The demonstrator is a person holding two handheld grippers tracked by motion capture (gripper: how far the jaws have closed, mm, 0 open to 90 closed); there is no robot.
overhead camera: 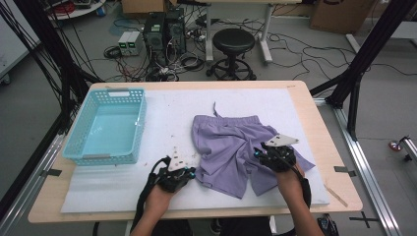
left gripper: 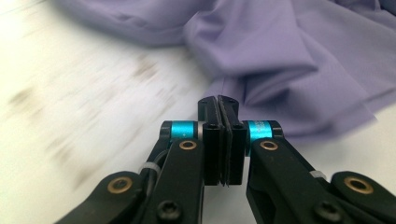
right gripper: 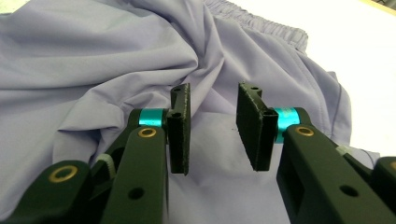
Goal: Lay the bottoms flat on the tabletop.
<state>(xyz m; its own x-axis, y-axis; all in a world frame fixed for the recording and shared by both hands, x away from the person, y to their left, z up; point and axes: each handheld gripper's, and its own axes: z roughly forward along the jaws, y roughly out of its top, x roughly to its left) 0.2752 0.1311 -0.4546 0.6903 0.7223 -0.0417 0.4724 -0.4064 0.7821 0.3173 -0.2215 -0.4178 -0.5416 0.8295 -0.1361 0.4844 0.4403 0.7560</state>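
Nearest the person, the left claw (overhead camera: pixel 183 173) sits pressed shut with nothing between its pads, on the white mat just beside the crumpled lilac shorts (overhead camera: pixel 231 147). The right claw (overhead camera: pixel 269 153) hangs over the shorts' right side, parted, pinching no cloth. Farther left on the counter (overhead camera: pixel 314 123) stands a turquoise basket (overhead camera: pixel 108 125).

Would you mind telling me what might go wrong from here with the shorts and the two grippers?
1. The left gripper is shut with no cloth between its jaws, just short of the shorts; it would have to reopen to grip them.
2. The right gripper is open above bunched folds, so it may pinch several layers.
3. Dragging could rumple the white mat.
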